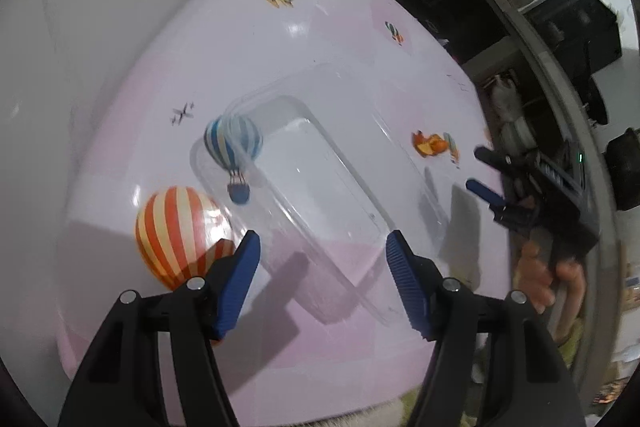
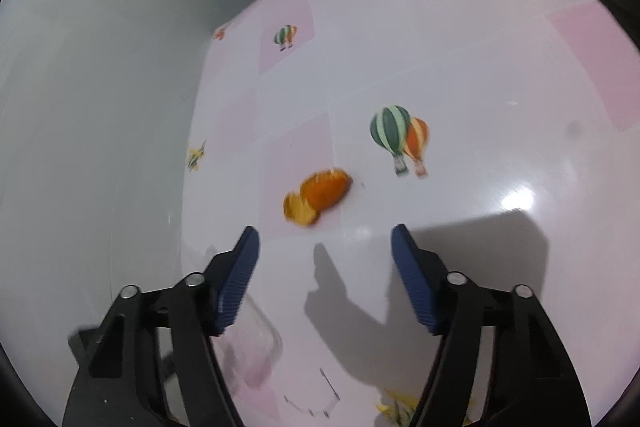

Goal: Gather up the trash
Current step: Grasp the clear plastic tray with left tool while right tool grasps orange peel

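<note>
Blue-padded left gripper and right gripper both gape, holding nothing

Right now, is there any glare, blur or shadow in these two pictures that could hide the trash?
Left wrist view: glare patches on the tablecloth; clear container faint, right gripper smeared. Right wrist view: orange peel motion-blurred, a bright glare spot and the gripper's dark shadow beside it.

The left gripper angles steeply downward with its jaws standing apart and nothing pressed between them, while the right gripper, held in a hand at the left view's right edge, tilts down likewise, jaws apart and empty.
</note>
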Tool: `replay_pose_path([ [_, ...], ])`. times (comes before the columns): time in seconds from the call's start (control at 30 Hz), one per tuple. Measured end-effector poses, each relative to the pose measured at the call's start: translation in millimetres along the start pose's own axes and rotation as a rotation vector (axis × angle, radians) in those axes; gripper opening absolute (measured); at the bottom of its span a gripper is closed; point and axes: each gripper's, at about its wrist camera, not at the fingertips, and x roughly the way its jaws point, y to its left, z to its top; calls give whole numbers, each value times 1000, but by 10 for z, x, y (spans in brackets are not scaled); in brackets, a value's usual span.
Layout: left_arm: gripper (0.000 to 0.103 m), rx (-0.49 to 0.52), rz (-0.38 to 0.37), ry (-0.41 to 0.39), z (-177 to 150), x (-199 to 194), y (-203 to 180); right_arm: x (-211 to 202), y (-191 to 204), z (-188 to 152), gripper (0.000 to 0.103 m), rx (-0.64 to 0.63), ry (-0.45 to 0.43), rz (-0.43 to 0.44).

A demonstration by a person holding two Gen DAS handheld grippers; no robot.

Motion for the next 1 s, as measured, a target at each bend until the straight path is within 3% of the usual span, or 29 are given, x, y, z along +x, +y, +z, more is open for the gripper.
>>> replay_pose_path([
  [0.13,62,50,50,-22,26,42,-86,228,140,111,48,-26,4,-85],
  [0.17,61,69,66,-28,20,49,-108,293,183,111,40,-46,7,-119],
  [0.23,53,109,97,-42,9,70,-159,342,231,86,22,-85,6,-149],
  [0.3,45,136,120,-49,18,110,-152,340,258,46,15,-124,-8,-170],
  [0.4,31,176,139,-49,21,170,-166,269,232,-8,11,-175,-16,-186],
  [0.63,13,316,125,-46,66,361,-407,-251,-168,-312,9,-238,-54,-274],
  [0.87,7,451,79,-1,68,638,-765,-922,-638,-806,9,-200,-107,-358],
  [1.0,7,478,34,45,-22,722,-910,-1062,-800,-1011,9,-142,-116,-359],
])
